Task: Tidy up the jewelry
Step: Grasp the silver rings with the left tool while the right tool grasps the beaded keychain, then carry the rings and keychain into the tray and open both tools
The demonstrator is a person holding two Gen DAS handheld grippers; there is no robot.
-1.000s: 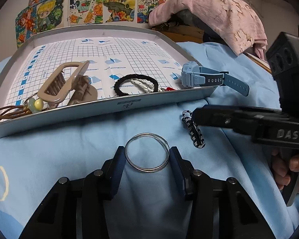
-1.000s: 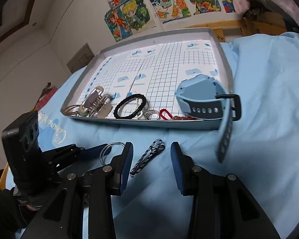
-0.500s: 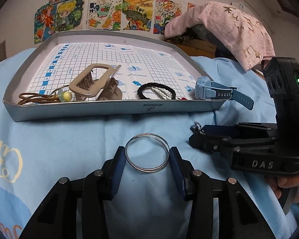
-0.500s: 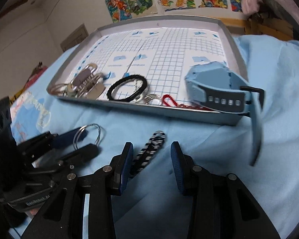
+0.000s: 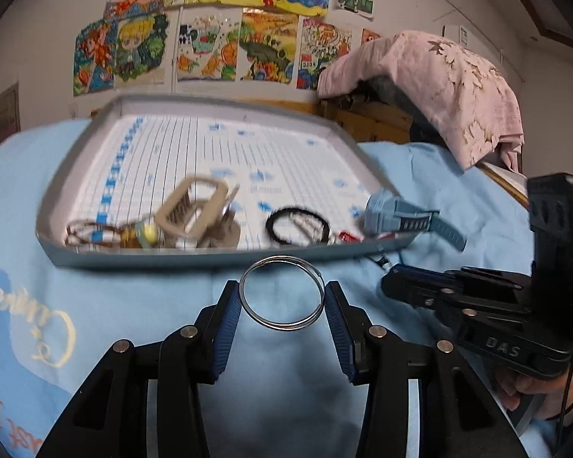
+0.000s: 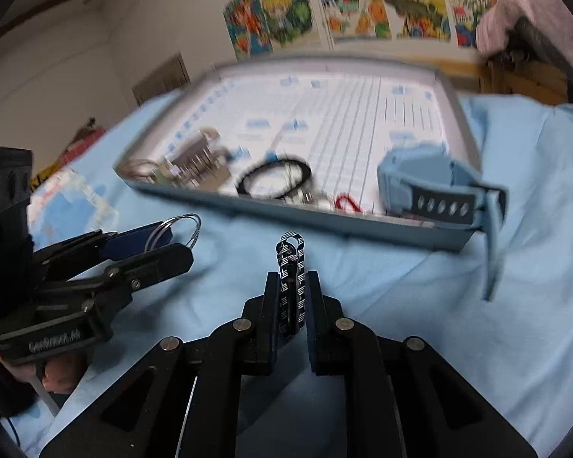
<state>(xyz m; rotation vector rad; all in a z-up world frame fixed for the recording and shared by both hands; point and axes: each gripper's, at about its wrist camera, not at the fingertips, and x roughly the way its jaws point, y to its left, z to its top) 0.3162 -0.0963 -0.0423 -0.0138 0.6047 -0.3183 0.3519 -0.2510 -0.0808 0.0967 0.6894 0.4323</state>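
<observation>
Found a pale blue cloth [image 5: 95, 286] spread under everything, with gold script printed near its left edge. Saw on it a shallow grey tray [image 5: 195, 257] lined with gridded paper, its contents bunched along the near wall and blurred in both views. Found the left tool [image 5: 282, 294] just short of that wall, jaws partly apart and clamped on the two sides of a silver ring [image 5: 282, 327], the ring standing clear between the blue pads. Found the right tool [image 6: 292, 278] beside it on the cloth, jaws just closed almost together on a black-and-white striped chain [image 6: 291, 252], its looped end poking out past the fingertips toward the tray. Noted a light blue watch [image 6: 416, 179] at the tray's near right corner, strap hanging over the wall onto the cloth. Noted a beige hair claw [image 5: 195, 210] toward the near left, brown cords and a yellow bead beside it. Saw a black hair tie [image 5: 298, 225] between claw and watch. Glimpsed a small red piece [image 6: 345, 202] just beside the watch, too blurred to identify.
</observation>
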